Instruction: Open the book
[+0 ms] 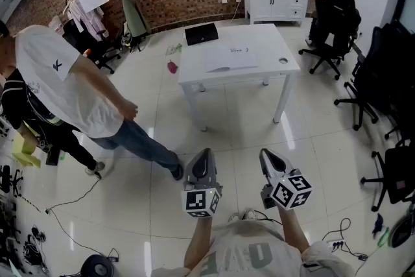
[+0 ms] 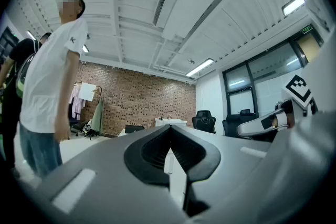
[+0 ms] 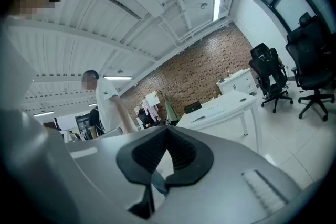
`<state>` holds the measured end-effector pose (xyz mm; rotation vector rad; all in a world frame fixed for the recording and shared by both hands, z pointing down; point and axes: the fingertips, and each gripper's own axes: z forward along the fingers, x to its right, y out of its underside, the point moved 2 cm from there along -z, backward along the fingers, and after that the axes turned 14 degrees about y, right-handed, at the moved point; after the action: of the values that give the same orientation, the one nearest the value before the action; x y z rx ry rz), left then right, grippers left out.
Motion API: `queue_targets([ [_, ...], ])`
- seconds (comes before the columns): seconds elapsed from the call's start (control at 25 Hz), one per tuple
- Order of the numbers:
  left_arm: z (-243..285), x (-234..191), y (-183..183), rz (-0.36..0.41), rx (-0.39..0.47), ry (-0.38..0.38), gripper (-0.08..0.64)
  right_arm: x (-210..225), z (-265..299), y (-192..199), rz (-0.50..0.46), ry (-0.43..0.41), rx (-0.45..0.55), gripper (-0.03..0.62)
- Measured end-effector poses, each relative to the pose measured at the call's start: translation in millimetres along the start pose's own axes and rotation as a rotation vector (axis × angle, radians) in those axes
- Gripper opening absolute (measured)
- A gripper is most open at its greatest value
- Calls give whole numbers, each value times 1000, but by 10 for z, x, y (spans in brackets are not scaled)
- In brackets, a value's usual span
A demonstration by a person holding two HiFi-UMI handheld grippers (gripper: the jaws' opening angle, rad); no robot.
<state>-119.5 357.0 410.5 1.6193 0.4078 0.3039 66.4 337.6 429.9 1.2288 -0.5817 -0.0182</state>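
The book [image 1: 231,58] is a white, closed volume lying flat on the white table [image 1: 275,48] far ahead across the floor; the right gripper view shows the book [image 3: 208,114] on the table [image 3: 236,102] in the distance. My left gripper [image 1: 202,154] and right gripper [image 1: 266,154] are held side by side close to my body, well short of the table. Both point roughly level and forward. In the left gripper view the left gripper [image 2: 169,128] has its jaws together with nothing between them. The right gripper [image 3: 167,129] is likewise shut and empty.
A black laptop [image 1: 201,34] sits at the table's far left corner. A person in a white shirt [image 1: 65,87] stands to the left on the floor. Black office chairs [image 1: 331,26] stand along the right, a white cabinet [image 1: 275,0] against the brick wall.
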Motion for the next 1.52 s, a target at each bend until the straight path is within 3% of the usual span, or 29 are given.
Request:
queue_targets([
  [0.44,123,2,33,-7,-6,3,17,93,12,-76,-11,-3,17,3],
  [1.0,145,91,61,-2,3,9,17,209,-9,-41,43,-20,1,5],
  [1.36,367,205,277,-4,-32,-15,17,730,-87,-21,114,11,-39,5],
  [1.52,507,229,436,-25,-58,-31,17,1125,-46,24,110,64,-64,5],
])
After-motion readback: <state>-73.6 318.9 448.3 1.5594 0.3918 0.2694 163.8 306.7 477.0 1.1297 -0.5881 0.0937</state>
